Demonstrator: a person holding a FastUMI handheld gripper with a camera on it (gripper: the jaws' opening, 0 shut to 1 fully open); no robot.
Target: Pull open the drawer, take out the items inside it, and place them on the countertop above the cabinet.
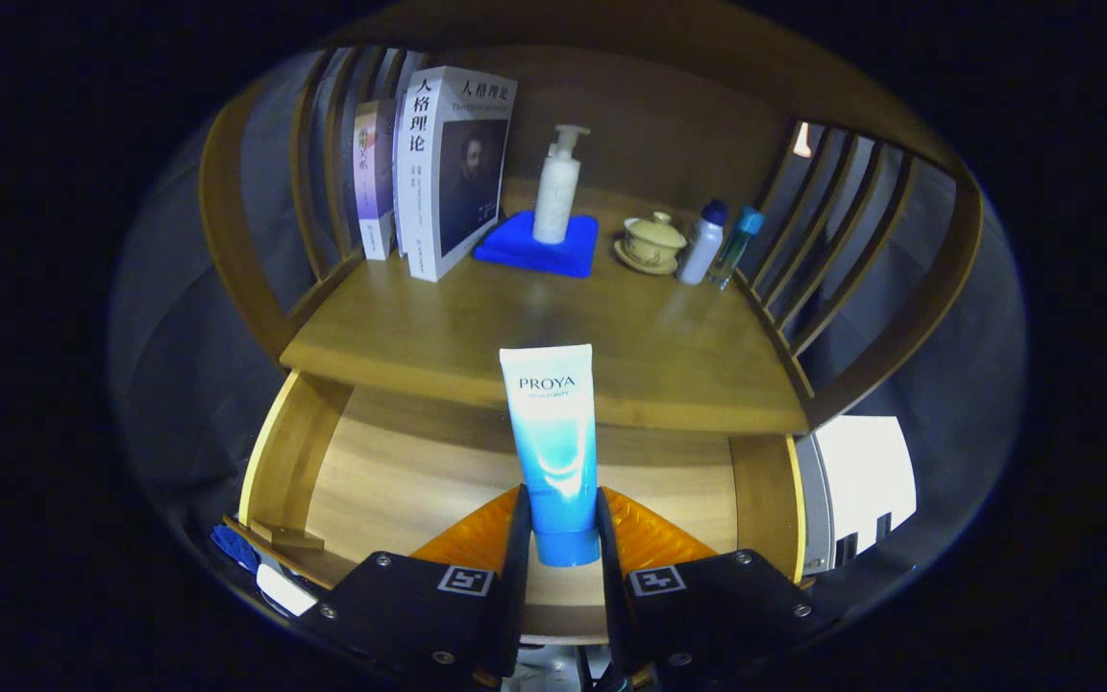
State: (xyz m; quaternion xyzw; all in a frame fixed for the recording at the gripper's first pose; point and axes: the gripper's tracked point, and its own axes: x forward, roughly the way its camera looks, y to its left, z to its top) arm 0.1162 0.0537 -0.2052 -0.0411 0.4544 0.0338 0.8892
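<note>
My gripper [559, 524] is clamped on the blue tube [553, 452], both fingers pressing its cap end, holding it upright over the open drawer [390, 471], seemingly just short of the countertop [477, 327] ahead.

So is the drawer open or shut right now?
Open: the drawer is pulled out below the countertop, floor exposed; the gripper holds the tube above it.

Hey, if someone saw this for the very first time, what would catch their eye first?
The blue and white tube, clamped between the gripper fingers above the open drawer. Beyond it on the countertop: a pump bottle on a blue cloth, beside upright books.
</note>
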